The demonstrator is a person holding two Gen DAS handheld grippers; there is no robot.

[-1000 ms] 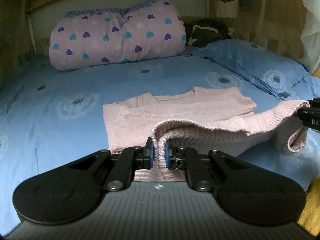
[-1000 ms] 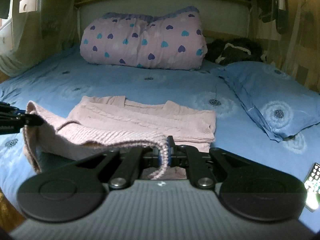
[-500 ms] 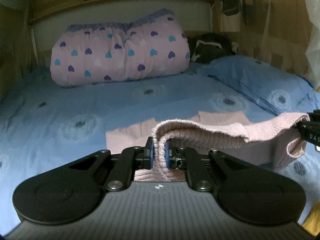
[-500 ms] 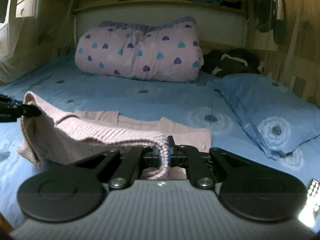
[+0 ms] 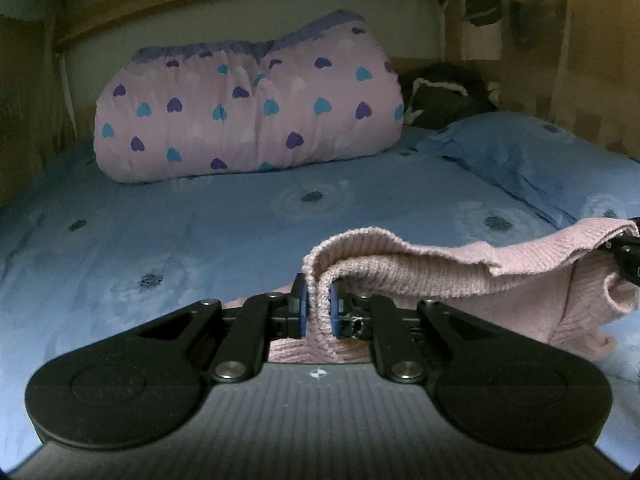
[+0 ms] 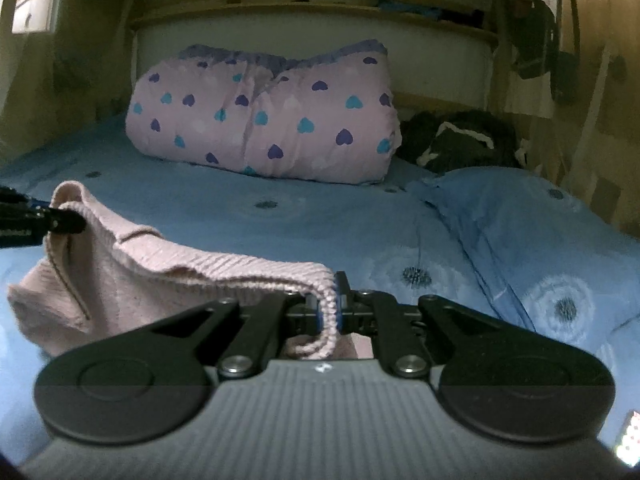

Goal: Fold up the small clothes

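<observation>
1. Pink knit sweater hangs over the blue bed sheet, stretched between the two claws; its ribbed edge forms the long axis, running side to side across both views, sagging slightly in the middle; the rest of the garment drapes down below that edge toward the bed.
2. Left claw: jaws narrow, clamped on a bunched fold of the ribbed edge; the knit humps up over the blue pads and a strip of it falls down behind them.
3. Right claw: jaws narrow, pinched on the other end of the same edge; a loop of knit curls down below the pads.
4. In the right wrist view the left claw's tip shows at the left border, gripping the raised corner; in the left wrist view the right claw's tip shows at the right border, likewise on the knit.
5. Behind: rolled pink quilt with hearts against the headboard; blue pillow to the right; dark bundle beside the quilt.
</observation>
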